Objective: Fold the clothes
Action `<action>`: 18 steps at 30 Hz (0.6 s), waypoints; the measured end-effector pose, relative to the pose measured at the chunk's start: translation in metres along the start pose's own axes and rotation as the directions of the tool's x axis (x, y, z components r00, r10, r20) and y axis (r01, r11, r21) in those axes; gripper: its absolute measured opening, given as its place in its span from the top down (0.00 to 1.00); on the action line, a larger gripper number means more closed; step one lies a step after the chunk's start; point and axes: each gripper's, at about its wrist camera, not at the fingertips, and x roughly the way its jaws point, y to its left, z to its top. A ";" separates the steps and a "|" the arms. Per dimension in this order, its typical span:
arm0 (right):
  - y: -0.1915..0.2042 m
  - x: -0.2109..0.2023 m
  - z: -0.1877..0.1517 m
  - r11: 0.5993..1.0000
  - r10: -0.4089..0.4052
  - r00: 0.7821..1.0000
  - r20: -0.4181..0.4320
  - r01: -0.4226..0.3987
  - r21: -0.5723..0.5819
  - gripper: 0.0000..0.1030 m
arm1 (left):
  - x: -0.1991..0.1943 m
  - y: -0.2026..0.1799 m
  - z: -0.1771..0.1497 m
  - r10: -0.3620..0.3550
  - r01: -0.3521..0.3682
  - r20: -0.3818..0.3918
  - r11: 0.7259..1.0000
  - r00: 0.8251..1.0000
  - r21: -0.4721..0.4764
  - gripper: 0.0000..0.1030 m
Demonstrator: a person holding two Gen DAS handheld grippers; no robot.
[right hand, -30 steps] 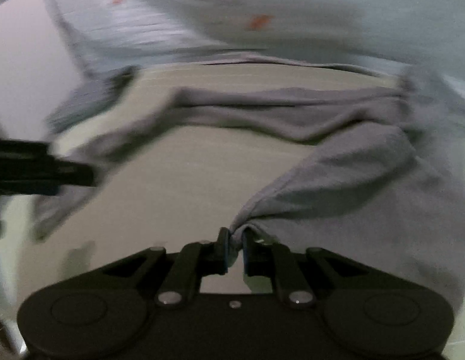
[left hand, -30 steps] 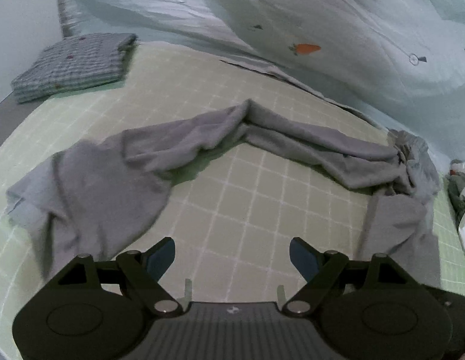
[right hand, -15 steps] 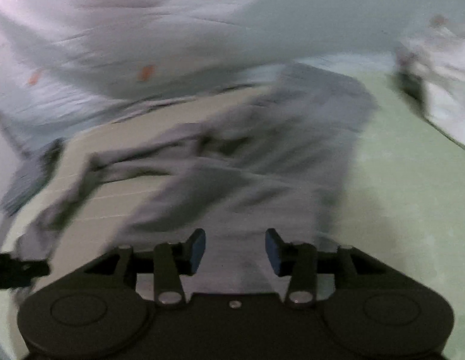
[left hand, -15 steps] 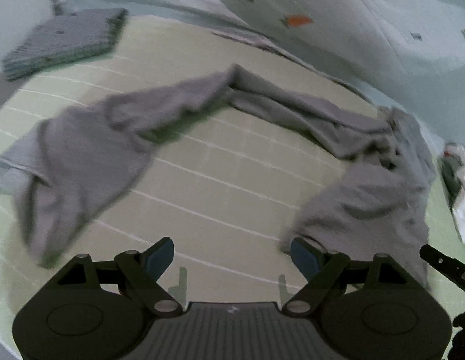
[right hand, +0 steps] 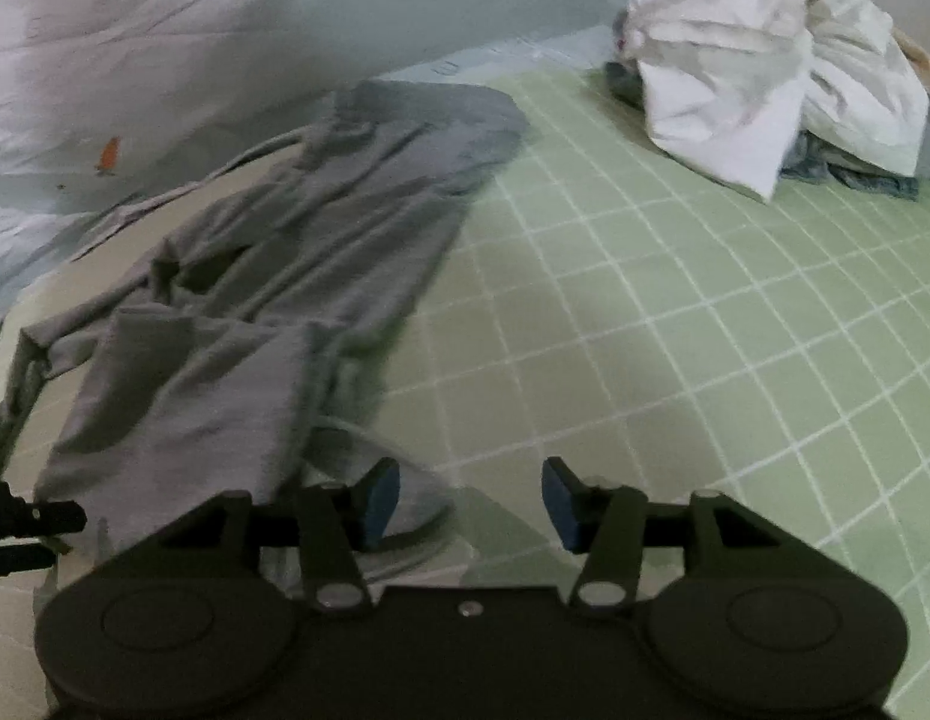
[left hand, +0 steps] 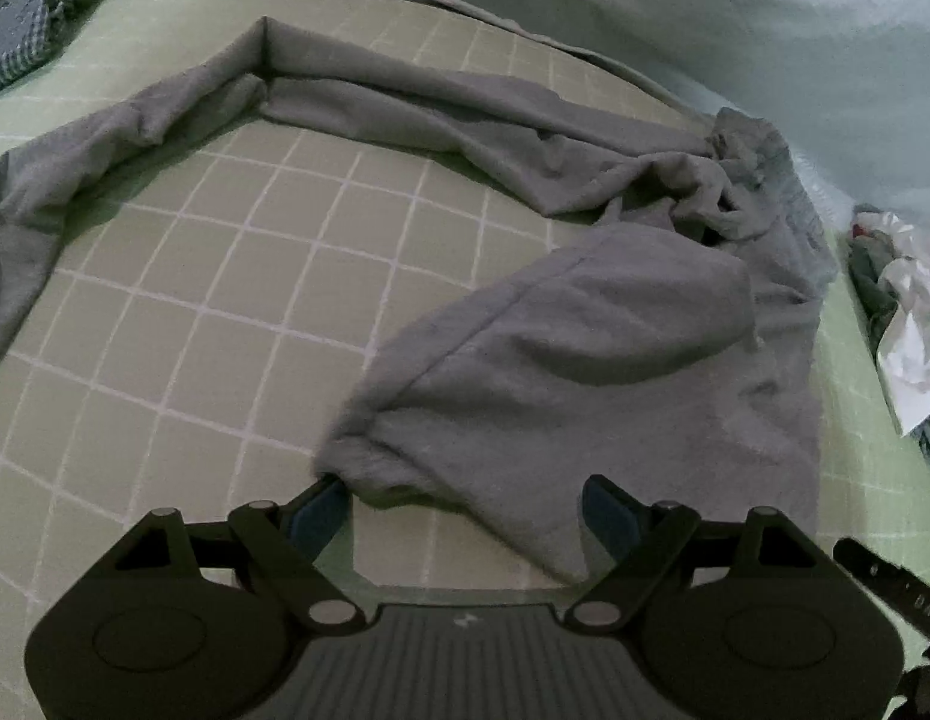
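Grey trousers (left hand: 585, 348) are lying crumpled on the green checked bed sheet (left hand: 225, 300), one leg trailing off in a long bent arc, the other bunched just ahead of the left gripper (left hand: 465, 510). Both sets of jaws are standing wide and holding nothing; the right gripper (right hand: 471, 504) is hovering over bare sheet beside the fabric's edge. White crumpled clothing (right hand: 765, 78) is sitting well apart (far right corner).
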 end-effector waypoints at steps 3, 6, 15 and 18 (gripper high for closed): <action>-0.008 0.007 0.003 1.000 -0.008 1.000 -0.012 0.008 0.014 0.47 | 0.000 -0.003 0.000 0.031 -0.031 0.021 0.999 0.999 0.030 0.52; -0.007 0.013 0.007 1.000 -0.001 1.000 -0.019 0.001 0.018 0.47 | -0.003 0.002 0.003 0.040 -0.041 0.024 0.998 0.999 0.049 0.87; 0.027 0.017 0.004 1.000 0.024 0.999 -0.022 -0.024 -0.011 0.47 | -0.065 0.067 0.010 0.277 -0.281 0.191 0.960 0.942 -0.005 0.89; 0.043 0.016 -0.002 0.999 0.038 0.999 -0.024 -0.039 -0.029 0.47 | -0.090 0.103 0.017 0.403 -0.399 0.251 0.914 0.880 -0.070 0.89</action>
